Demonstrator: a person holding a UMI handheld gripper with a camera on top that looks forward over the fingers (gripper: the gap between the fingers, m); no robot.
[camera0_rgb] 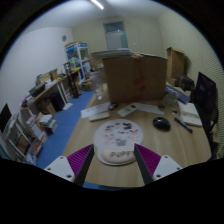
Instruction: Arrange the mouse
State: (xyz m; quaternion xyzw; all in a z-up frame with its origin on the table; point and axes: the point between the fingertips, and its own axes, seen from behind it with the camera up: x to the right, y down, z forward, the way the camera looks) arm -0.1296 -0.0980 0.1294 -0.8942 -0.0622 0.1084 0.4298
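Note:
A dark mouse [161,123] lies on the wooden table [170,145], to the right of a round white mouse mat [118,139] with a pink cartoon print. My gripper [112,160] hovers above the table's near edge, its fingers spread wide with nothing between them. The mat lies just ahead of and partly between the purple pads [80,158]. The mouse is beyond the right finger, apart from it.
A big cardboard box [133,75] stands at the table's far side. White papers [100,114] lie left of the mat, a notebook [190,119] right of the mouse. A black chair [206,100] is at the right, cluttered shelves [40,105] at the left.

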